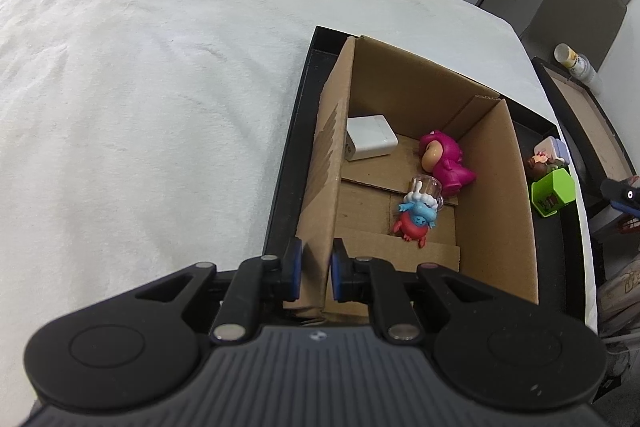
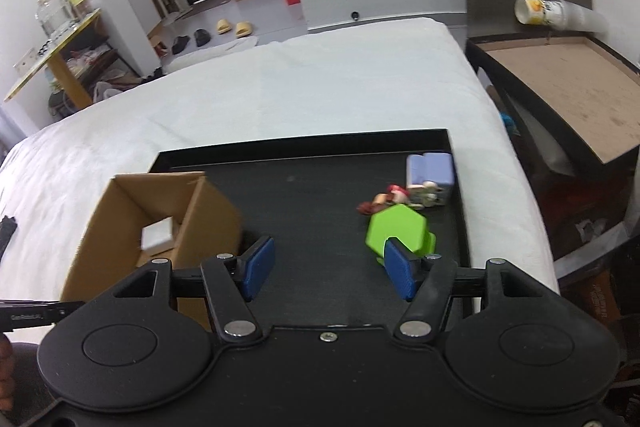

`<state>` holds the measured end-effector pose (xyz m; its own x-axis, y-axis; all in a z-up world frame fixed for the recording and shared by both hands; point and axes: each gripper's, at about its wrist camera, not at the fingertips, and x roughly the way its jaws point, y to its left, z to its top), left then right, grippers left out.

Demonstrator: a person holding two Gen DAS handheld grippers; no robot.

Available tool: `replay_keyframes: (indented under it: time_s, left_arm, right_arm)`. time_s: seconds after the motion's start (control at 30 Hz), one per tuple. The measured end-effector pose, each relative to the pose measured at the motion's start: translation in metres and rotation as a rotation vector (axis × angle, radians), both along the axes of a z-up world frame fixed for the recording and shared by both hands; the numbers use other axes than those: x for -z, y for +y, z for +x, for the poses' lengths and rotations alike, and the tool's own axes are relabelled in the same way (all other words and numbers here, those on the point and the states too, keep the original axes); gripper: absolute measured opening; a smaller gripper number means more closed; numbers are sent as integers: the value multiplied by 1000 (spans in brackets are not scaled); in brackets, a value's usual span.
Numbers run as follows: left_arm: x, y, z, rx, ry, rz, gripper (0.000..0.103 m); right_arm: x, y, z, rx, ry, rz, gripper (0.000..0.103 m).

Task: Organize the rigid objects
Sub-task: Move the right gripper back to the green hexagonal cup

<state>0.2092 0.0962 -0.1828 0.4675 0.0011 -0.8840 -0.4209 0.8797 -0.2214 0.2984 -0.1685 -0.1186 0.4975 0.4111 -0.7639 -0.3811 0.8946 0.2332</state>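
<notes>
A cardboard box (image 1: 496,187) stands on a black tray (image 1: 288,163). Inside it lie a white charger block (image 1: 370,142), a pink figurine (image 1: 446,161) and a red and blue figurine (image 1: 416,215). My left gripper (image 1: 316,269) is shut on the box's left wall near its front corner. In the right wrist view the box (image 2: 200,223) is at the left of the tray (image 2: 312,195). A green hexagonal toy (image 2: 398,229), a small brown figurine (image 2: 386,201) and a lilac block toy (image 2: 430,171) sit at the tray's right. My right gripper (image 2: 328,267) is open and empty above the tray, its right finger close to the green toy.
The tray lies on a white cloth-covered table (image 2: 280,95). A black-framed side table (image 2: 568,83) with a toppled cup (image 2: 540,11) stands to the right. Shoes (image 2: 234,27) and shelves are on the floor beyond the table.
</notes>
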Motion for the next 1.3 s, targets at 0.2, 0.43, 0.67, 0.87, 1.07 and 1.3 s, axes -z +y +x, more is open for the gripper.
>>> replay_keyframes:
  time_s: [0.2, 0.43, 0.67, 0.87, 1.07, 1.3]
  left_arm:
    - [1, -4, 2, 2, 5, 24, 13]
    - [3, -4, 4, -12, 7, 29, 13]
    - [4, -3, 4, -19, 1, 36, 13]
    - [4, -3, 4, -17, 0, 39, 13]
    - [3, -2, 7, -14, 10, 45, 13]
    - [4, -2, 8, -23, 14, 49, 13]
  right_arm:
    - [13, -16, 9, 36, 10, 7, 64]
    - [28, -16, 12, 64, 18, -27, 78]
    - [38, -3, 13, 129, -7, -86, 84]
    - [49, 5, 20, 181, -18, -121, 84]
    - [63, 15, 31, 203, -43, -178, 84]
    - [76, 20, 42, 219, -41, -187, 84]
